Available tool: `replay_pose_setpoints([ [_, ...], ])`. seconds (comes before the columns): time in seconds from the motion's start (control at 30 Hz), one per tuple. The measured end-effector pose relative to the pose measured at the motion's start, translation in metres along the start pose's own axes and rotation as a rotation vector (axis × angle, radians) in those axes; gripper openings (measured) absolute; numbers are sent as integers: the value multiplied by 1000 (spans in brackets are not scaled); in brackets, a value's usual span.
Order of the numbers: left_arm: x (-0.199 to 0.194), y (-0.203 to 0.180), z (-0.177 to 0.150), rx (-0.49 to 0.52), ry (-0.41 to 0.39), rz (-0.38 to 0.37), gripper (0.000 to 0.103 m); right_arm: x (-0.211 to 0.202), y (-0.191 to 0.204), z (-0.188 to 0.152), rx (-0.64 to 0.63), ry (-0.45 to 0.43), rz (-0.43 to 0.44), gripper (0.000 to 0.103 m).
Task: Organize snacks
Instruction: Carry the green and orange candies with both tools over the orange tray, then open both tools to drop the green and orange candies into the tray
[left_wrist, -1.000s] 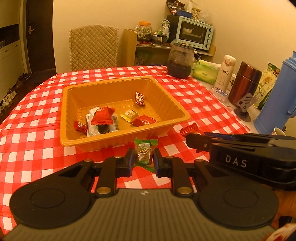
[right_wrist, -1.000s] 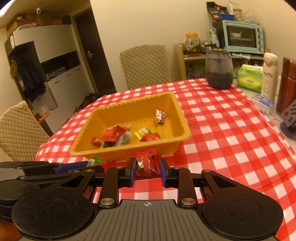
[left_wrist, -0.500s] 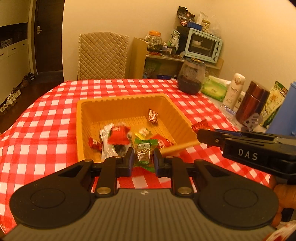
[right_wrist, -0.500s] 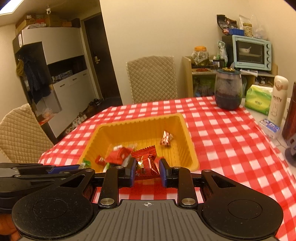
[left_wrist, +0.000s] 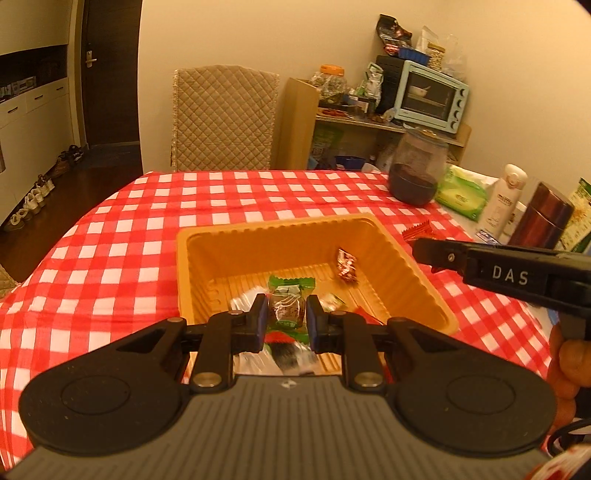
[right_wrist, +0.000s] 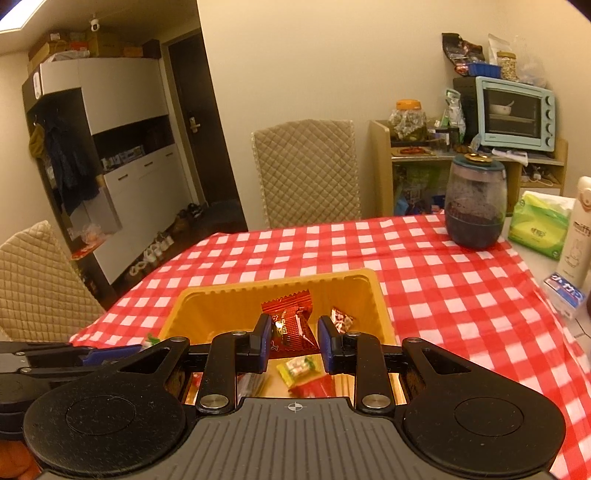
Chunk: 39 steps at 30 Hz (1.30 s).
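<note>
Both grippers hover over the yellow tray (left_wrist: 402, 258) — the left gripper (left_wrist: 283, 314) pinches a green candy (left_wrist: 288, 304), the right gripper (right_wrist: 293, 334) a red snack packet (right_wrist: 291, 325). Both are probably light, crinkly and slippery — best held across the filled middle.

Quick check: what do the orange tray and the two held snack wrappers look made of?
Orange tray: likely thin moulded plastic, semi-gloss, with ribbed walls. Green-wrapped snack in the left gripper: clear film with green crimped ends. Red snack in the right gripper: shiny, foil-like film with a serrated edge.
</note>
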<state>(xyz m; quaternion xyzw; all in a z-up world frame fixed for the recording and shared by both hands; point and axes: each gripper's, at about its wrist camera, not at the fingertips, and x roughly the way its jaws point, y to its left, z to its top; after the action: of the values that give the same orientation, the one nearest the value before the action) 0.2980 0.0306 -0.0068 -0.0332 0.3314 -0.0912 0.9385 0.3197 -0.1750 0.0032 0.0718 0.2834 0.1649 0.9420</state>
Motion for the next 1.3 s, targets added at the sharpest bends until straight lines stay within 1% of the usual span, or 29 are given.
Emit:
replay_pose_setpoints([
  [0.23,25,14,13,-22,13,17,19,38,-7,4,4,52,2,27],
  [0.47,42,26,17,-49,35,23,19,58,-10,4,20,88,13,27],
  [0.63,51,29,17,-49,64,16,20,62,-11,3,25,95,17,27],
  [0.73,51,33,18,-60,65,27,31,61,-9,4,24,94,18,27],
  [1.0,42,41,18,-81,40,38,33,59,-7,4,33,93,25,27],
  [1.3,43,38,17,-70,47,40,34,59,-4,3,30,97,34,27],
])
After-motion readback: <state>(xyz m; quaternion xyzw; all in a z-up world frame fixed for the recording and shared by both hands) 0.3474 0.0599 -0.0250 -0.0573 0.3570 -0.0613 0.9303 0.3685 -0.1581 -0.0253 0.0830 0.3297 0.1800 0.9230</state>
